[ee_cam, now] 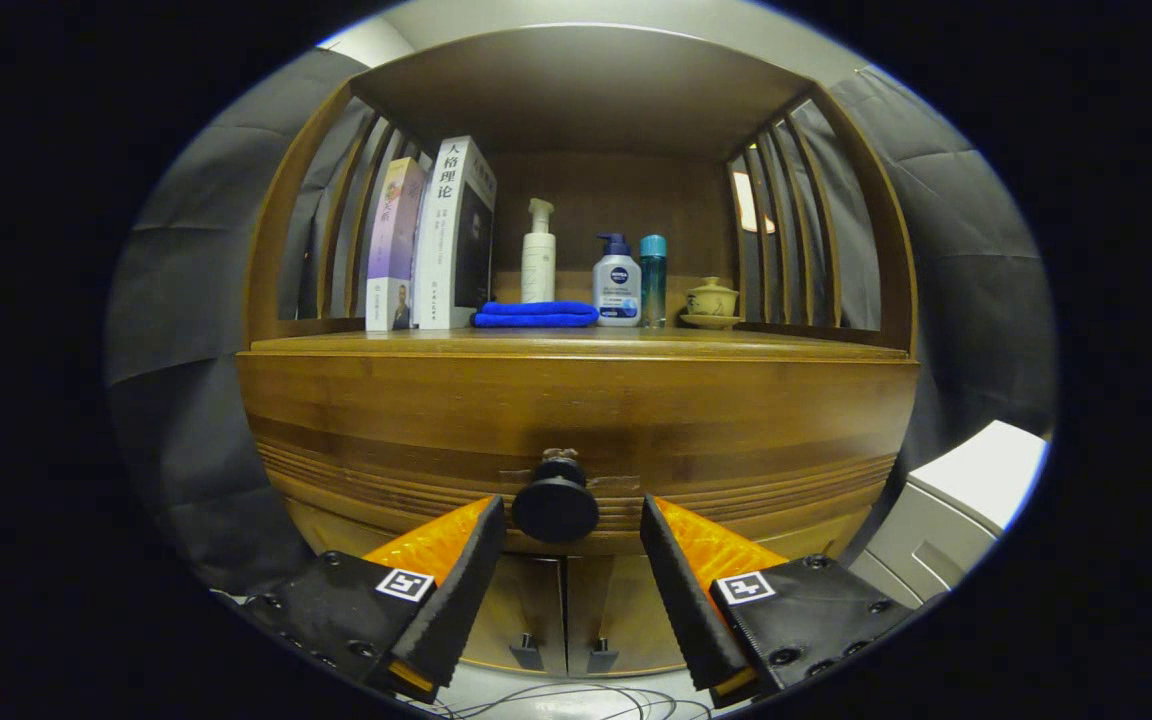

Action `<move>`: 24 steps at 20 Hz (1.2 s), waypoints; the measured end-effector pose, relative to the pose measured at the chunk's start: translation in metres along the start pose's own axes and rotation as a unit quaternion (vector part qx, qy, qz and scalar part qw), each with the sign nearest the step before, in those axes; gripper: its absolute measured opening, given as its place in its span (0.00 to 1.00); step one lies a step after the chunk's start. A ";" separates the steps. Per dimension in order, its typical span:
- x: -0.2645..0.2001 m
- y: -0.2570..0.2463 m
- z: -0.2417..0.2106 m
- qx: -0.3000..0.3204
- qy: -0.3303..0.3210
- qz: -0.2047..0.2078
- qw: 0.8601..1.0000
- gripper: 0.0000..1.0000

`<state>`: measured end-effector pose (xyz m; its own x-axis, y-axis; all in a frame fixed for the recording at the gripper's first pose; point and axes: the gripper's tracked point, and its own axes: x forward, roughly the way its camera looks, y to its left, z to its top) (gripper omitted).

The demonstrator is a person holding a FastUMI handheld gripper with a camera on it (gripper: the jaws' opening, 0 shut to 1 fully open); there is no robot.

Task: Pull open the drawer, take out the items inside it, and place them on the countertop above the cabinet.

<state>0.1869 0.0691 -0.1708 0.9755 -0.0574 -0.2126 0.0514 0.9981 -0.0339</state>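
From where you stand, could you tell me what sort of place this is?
Probably a mock household corner set up in a cloth-walled booth: a wooden cabinet whose countertop carries books and toiletry bottles, with grey cloth behind. The open hand-held gripper flanks the drawer knob.

Brown drawer, black knob

Home-like booth: wooden cabinet, books, toiletry bottles.
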 end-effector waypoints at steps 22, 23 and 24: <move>0.012 0.013 0.007 -0.016 -0.011 0.016 1.000 0.51; 0.012 0.014 0.006 -0.011 -0.010 0.016 1.000 0.47; 0.012 0.014 0.006 -0.005 -0.010 0.014 1.000 0.43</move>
<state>0.2010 0.0830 -0.1680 0.9808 -0.0282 -0.1932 0.0214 0.9991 -0.0372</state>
